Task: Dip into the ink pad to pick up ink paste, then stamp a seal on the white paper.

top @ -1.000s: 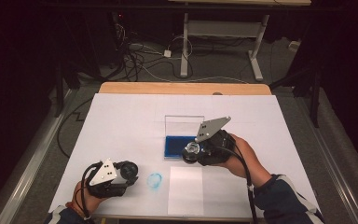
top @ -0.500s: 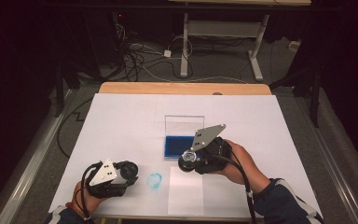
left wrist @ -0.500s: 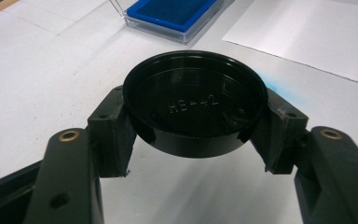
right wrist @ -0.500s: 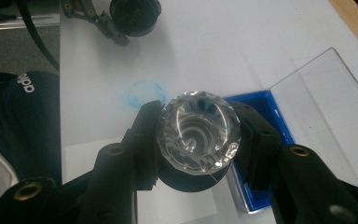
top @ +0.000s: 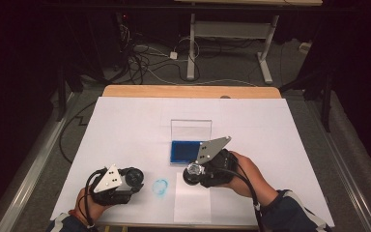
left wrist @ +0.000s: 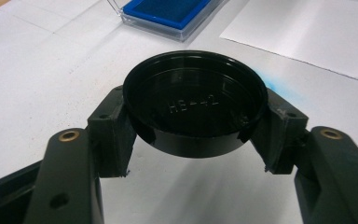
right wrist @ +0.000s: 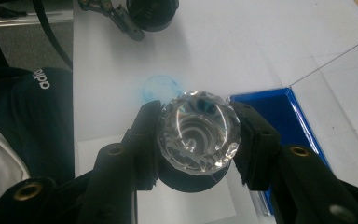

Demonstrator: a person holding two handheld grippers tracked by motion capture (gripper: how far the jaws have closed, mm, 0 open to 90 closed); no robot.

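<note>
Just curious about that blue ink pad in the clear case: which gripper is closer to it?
The right. The right gripper, holding a clear-topped stamp, sits just in front of the ink pad. The left gripper, holding a black cap, is farther off, near the table's front left.

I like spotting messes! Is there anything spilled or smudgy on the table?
Yes: a round blue smudge stains the white table cover, between the two grippers and beside the sheet of paper. It looks like ink from the blue pad.
</note>
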